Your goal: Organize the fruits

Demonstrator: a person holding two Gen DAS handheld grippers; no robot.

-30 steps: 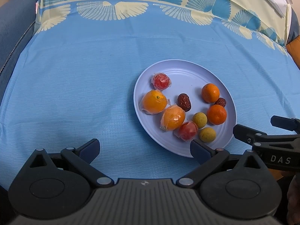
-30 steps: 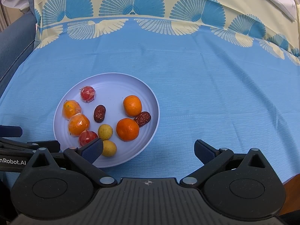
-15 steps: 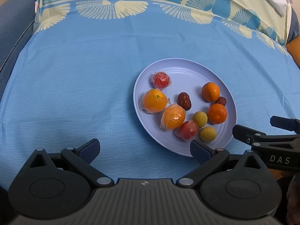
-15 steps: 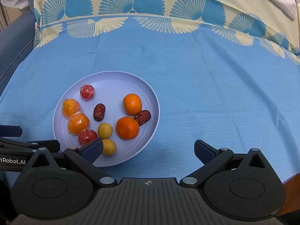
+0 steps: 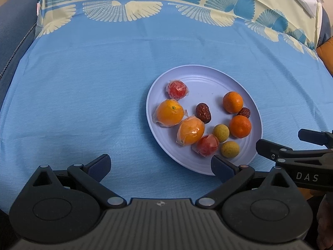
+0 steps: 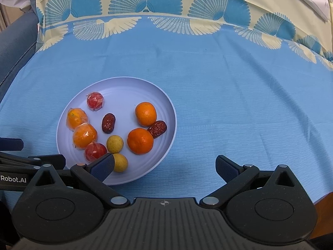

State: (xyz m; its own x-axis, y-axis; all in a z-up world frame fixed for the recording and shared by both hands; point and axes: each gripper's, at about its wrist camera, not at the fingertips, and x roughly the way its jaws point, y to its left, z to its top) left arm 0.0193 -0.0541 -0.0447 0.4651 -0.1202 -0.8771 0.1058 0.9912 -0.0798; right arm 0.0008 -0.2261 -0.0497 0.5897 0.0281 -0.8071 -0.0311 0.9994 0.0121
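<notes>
A pale lilac plate (image 5: pixel 199 77) (image 6: pixel 129 83) lies on the blue cloth. It holds two wrapped oranges (image 5: pixel 169 112) (image 6: pixel 84 135), two bare mandarins (image 5: pixel 232 102) (image 6: pixel 145 114), two wrapped red fruits (image 5: pixel 177 89) (image 6: pixel 95 101), two yellow-green round fruits (image 5: pixel 221 133) (image 6: pixel 114 144) and two dark red dates (image 5: pixel 203 112) (image 6: pixel 108 123). My left gripper (image 5: pixel 160 165) is open and empty, just in front of the plate's near left edge. My right gripper (image 6: pixel 164 167) is open and empty, at the plate's near right edge; it also shows in the left wrist view (image 5: pixel 291 145).
The blue tablecloth (image 6: pixel 229 87) has a cream and blue fan-pattern border (image 6: pixel 145 6) at the far edge. A blue-grey upholstered seat (image 5: pixel 14 27) stands at the left. The table's wooden edge (image 6: pixel 324 200) shows at the near right.
Both grippers have drifted back slightly; the plate sits a little higher in both views. Nothing was taken hold of.
</notes>
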